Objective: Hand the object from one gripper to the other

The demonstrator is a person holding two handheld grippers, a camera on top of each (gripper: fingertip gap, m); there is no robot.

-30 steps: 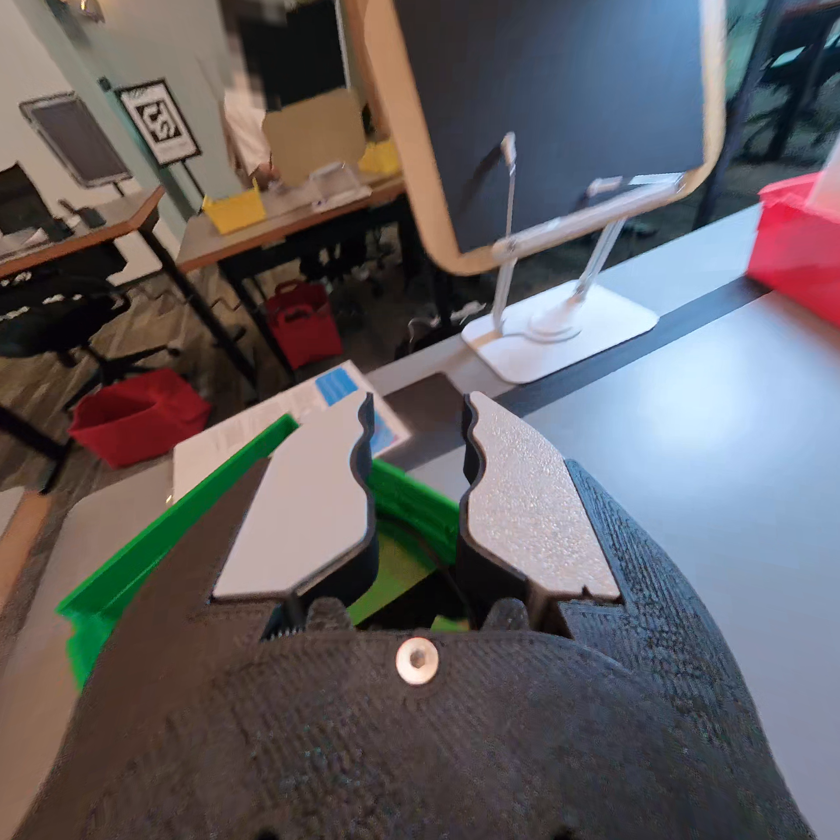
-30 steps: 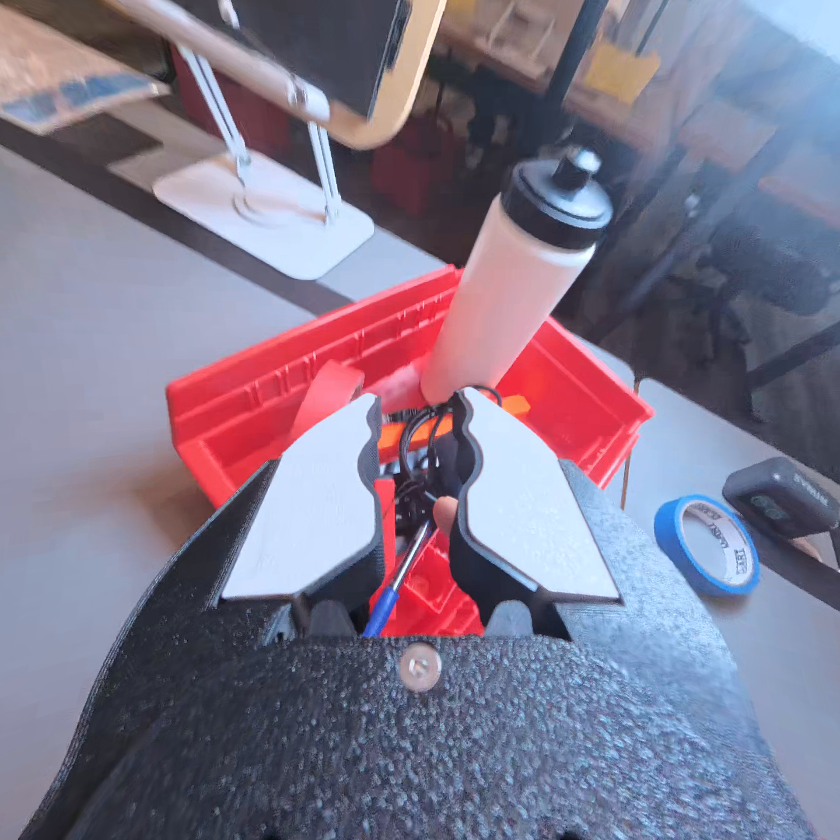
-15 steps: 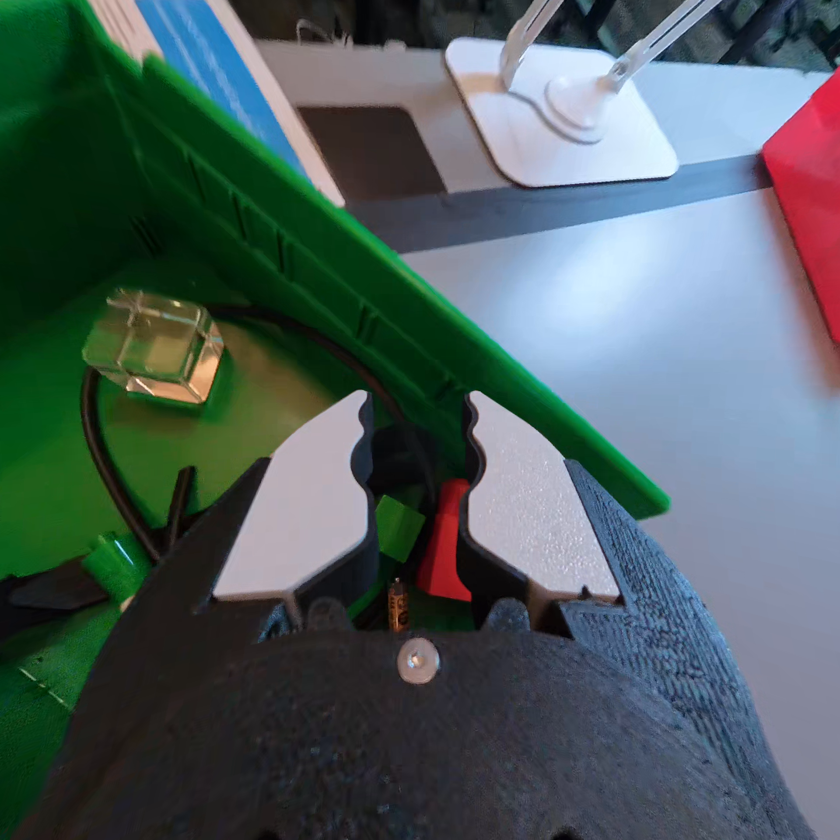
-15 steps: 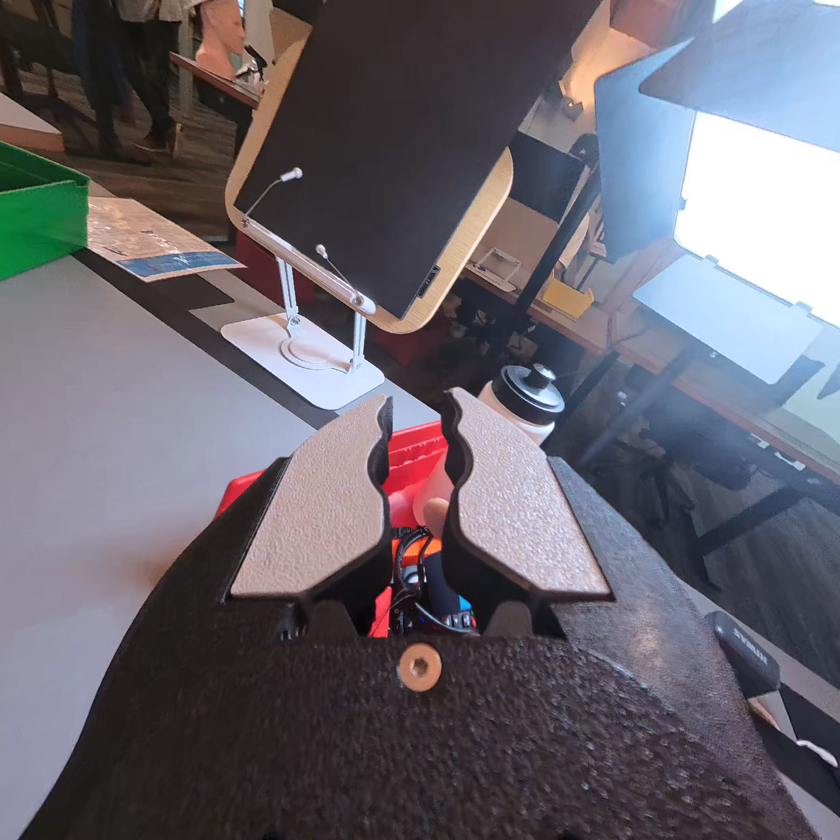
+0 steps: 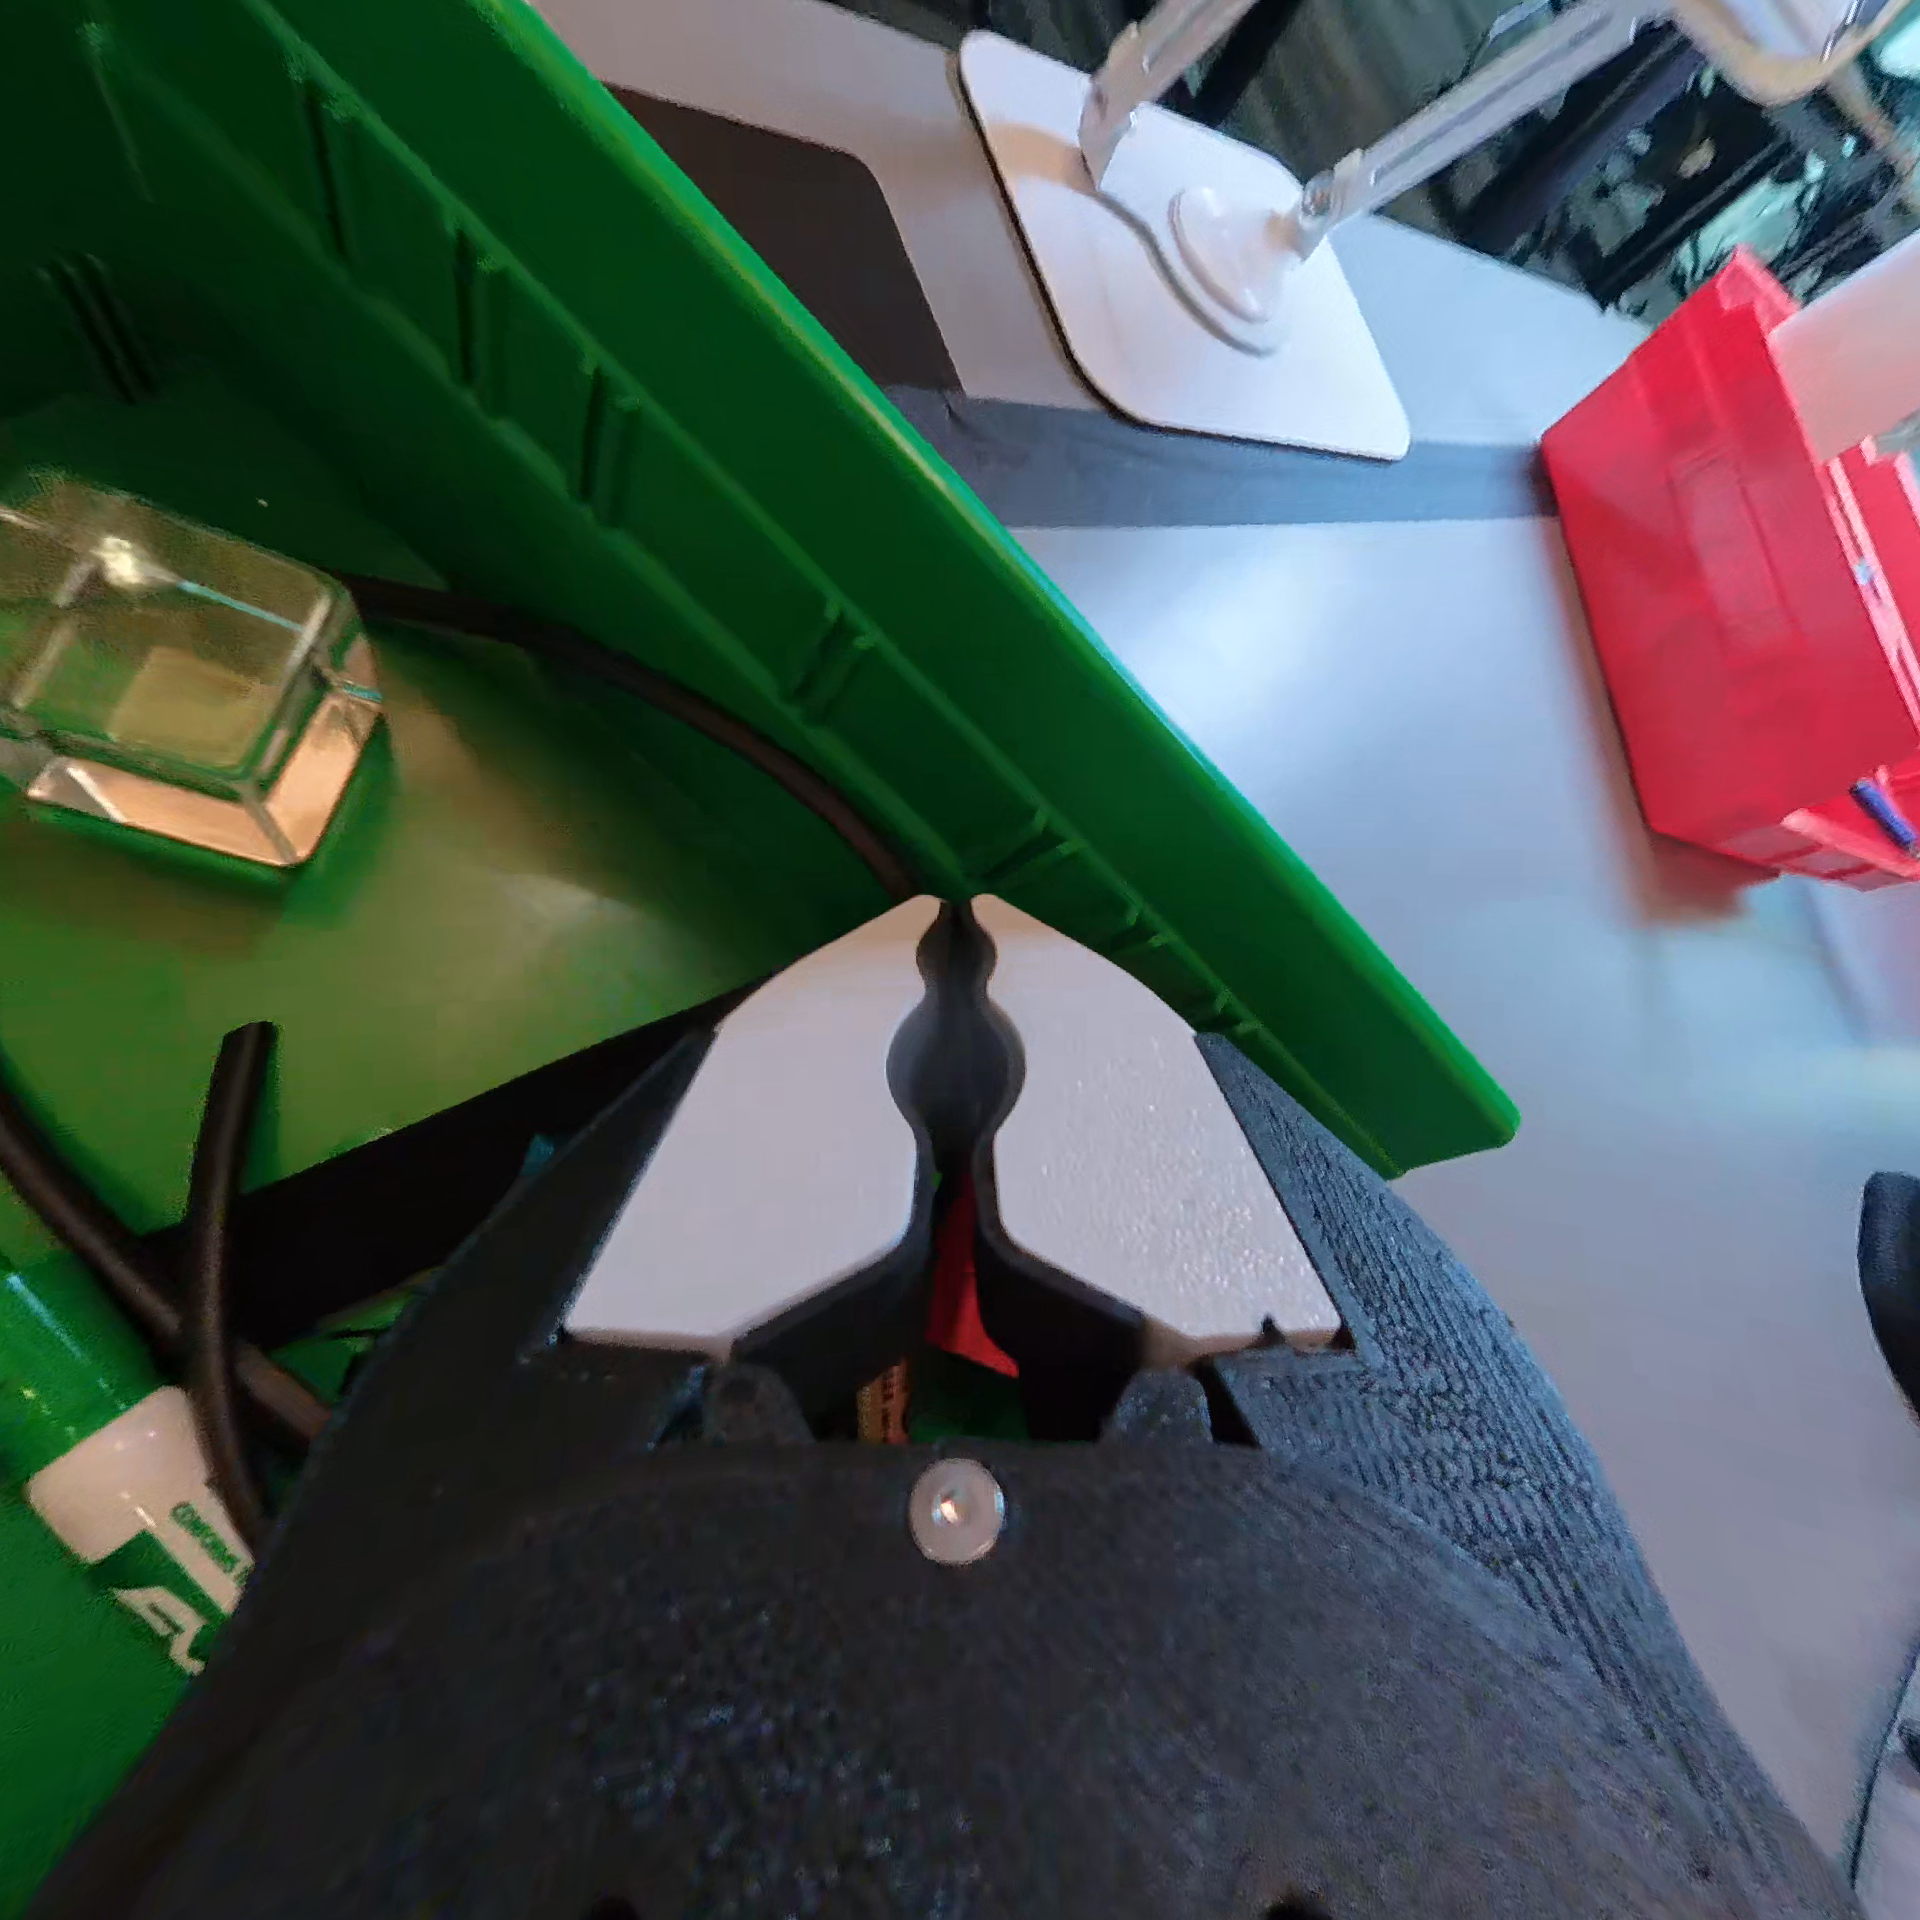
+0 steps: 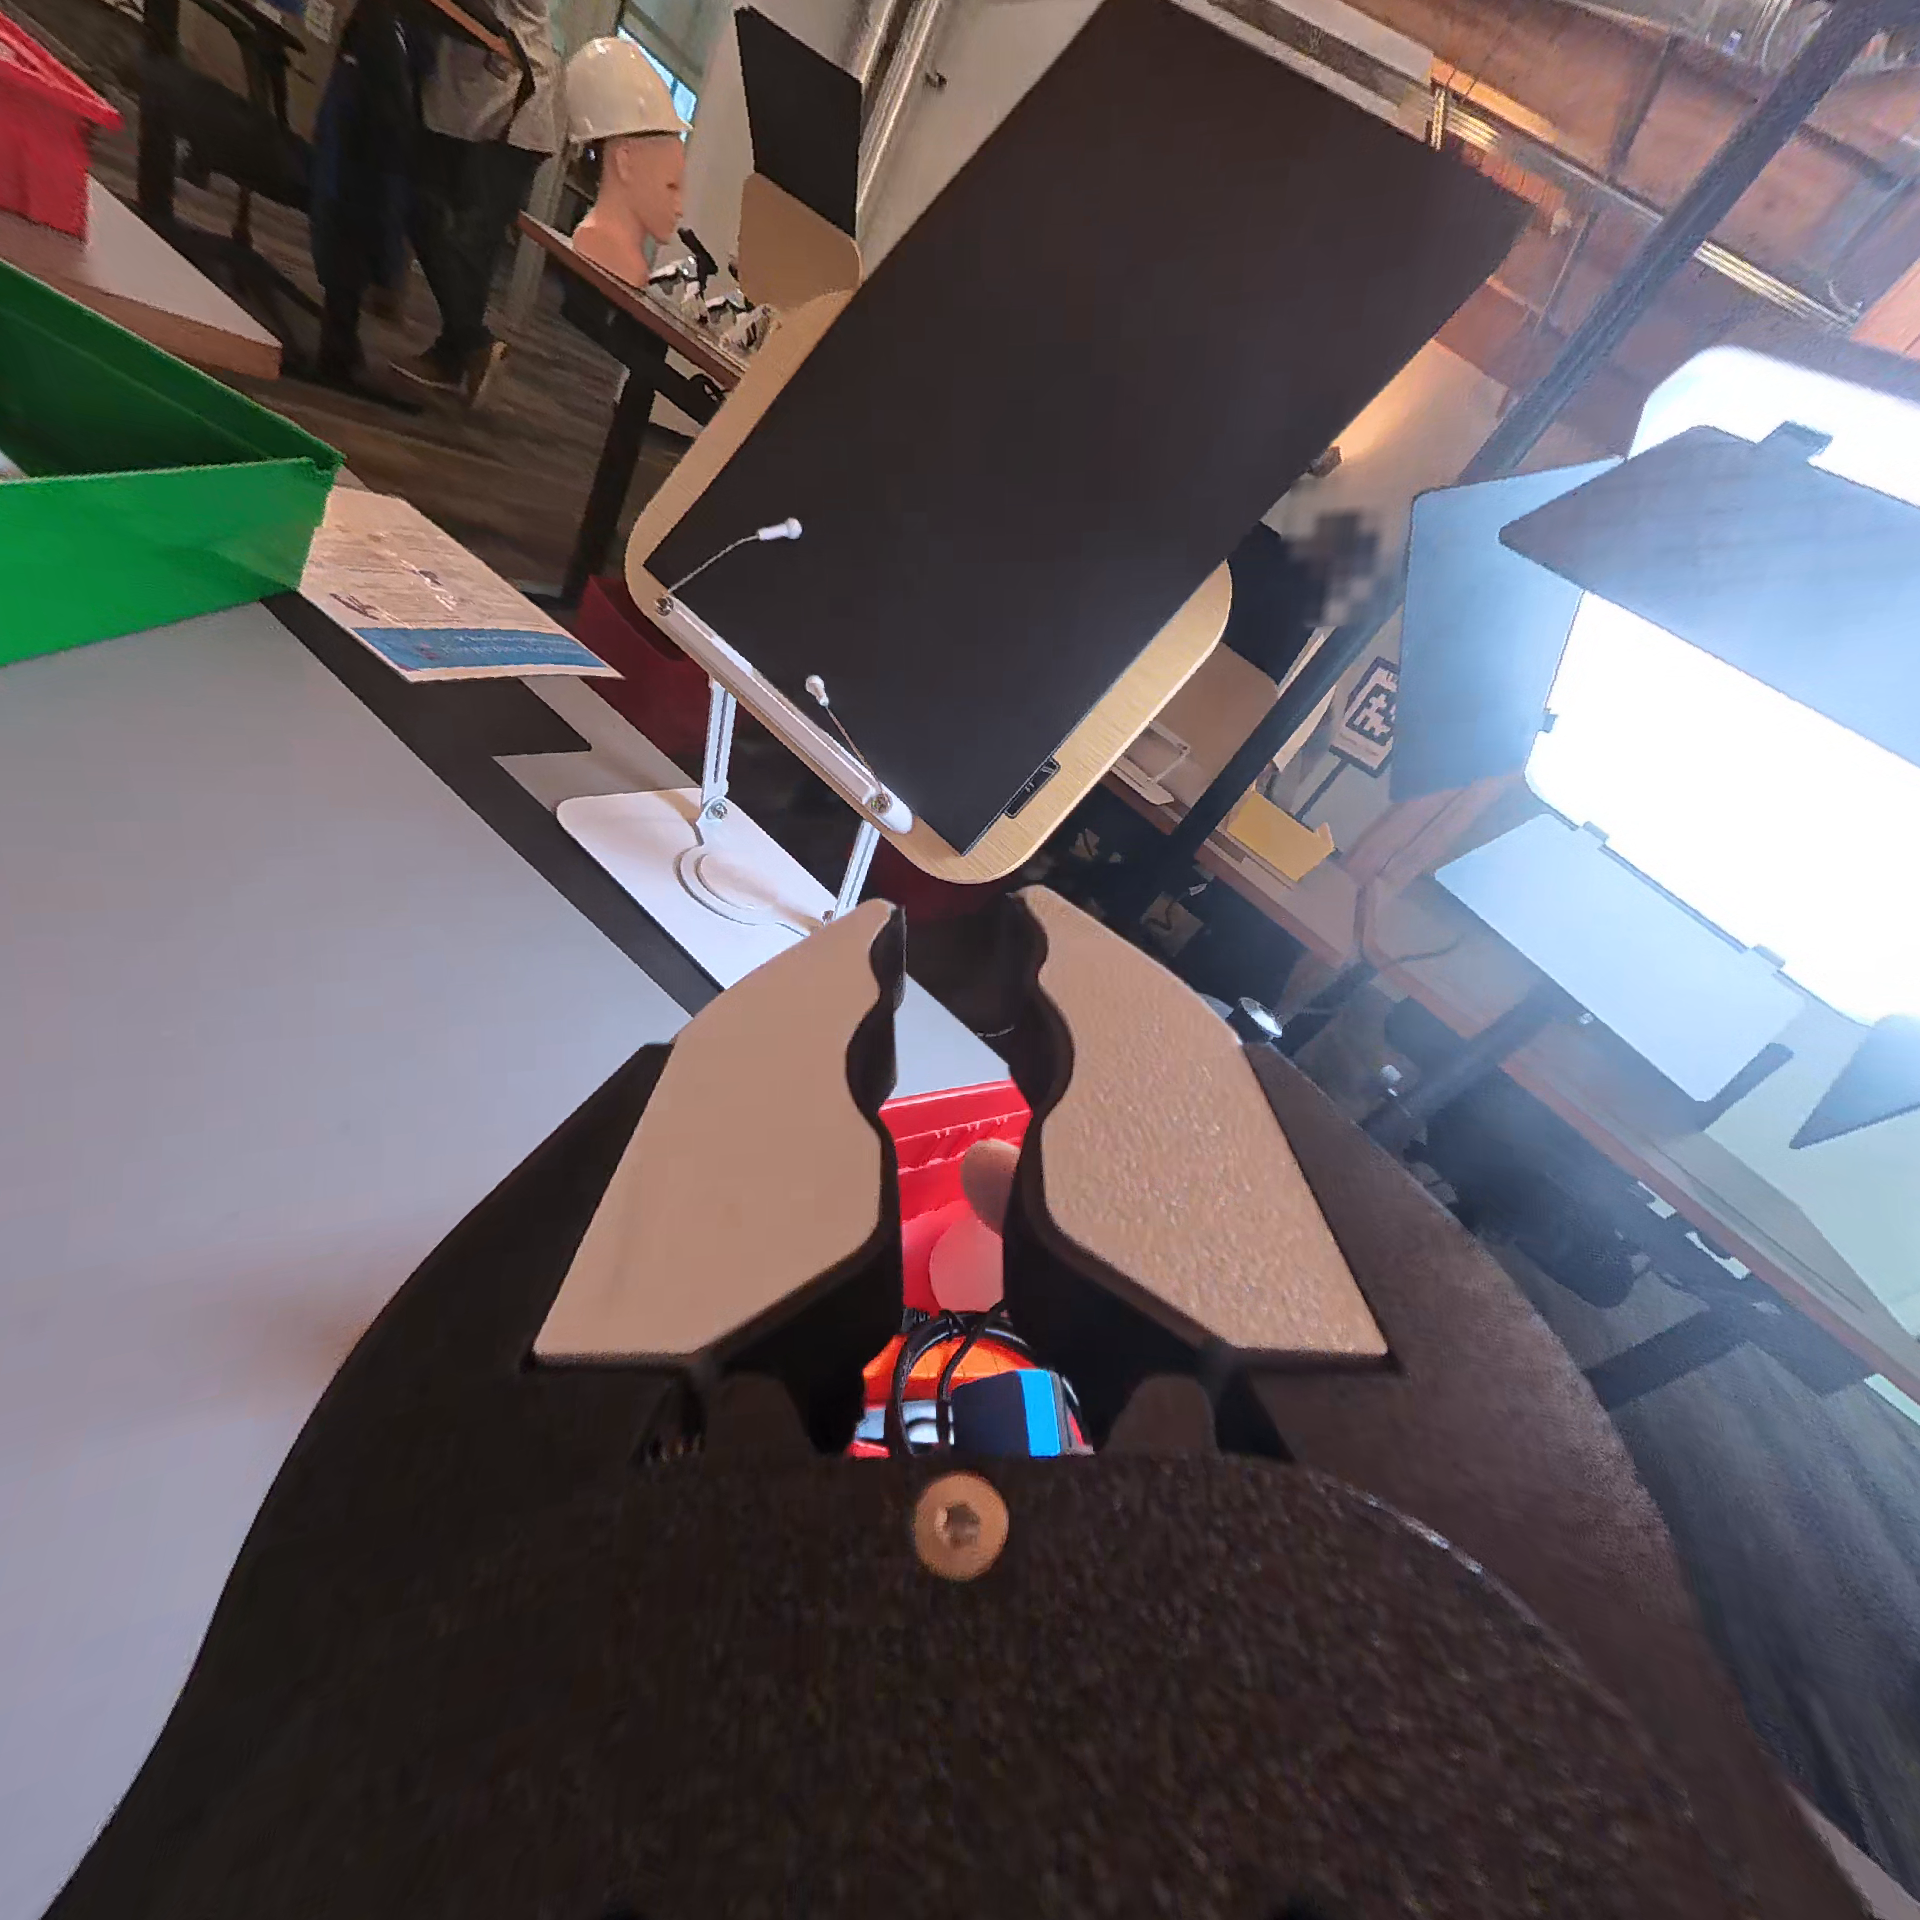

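My left gripper [image 5: 958, 909] is low inside the green bin [image 5: 727, 499], by its right wall. Its fingertips are together and a small red piece [image 5: 956, 1288] is pinched between the fingers near their base. Most of the red piece is hidden by the fingers. My right gripper [image 6: 961, 920] is open and empty, held above the red bin [image 6: 951, 1127], which also shows in the left wrist view [image 5: 1725, 623]. Orange, blue and black items [image 6: 977, 1392] lie in the red bin below the gripper.
The green bin also holds a clear cube [image 5: 177, 675], a black cable [image 5: 665, 675] and a green marker [image 5: 114, 1475]. A dark board on a white stand [image 6: 1039, 468] rises at the table's far edge, next to a paper sheet [image 6: 447, 603]. Grey tabletop lies between the bins. One gripper's finger ends stand about 55 centimeters off the other's.
My left gripper dropped into the green bin and shut on the red piece. My right gripper rose out of the red bin and tilted up, still open.
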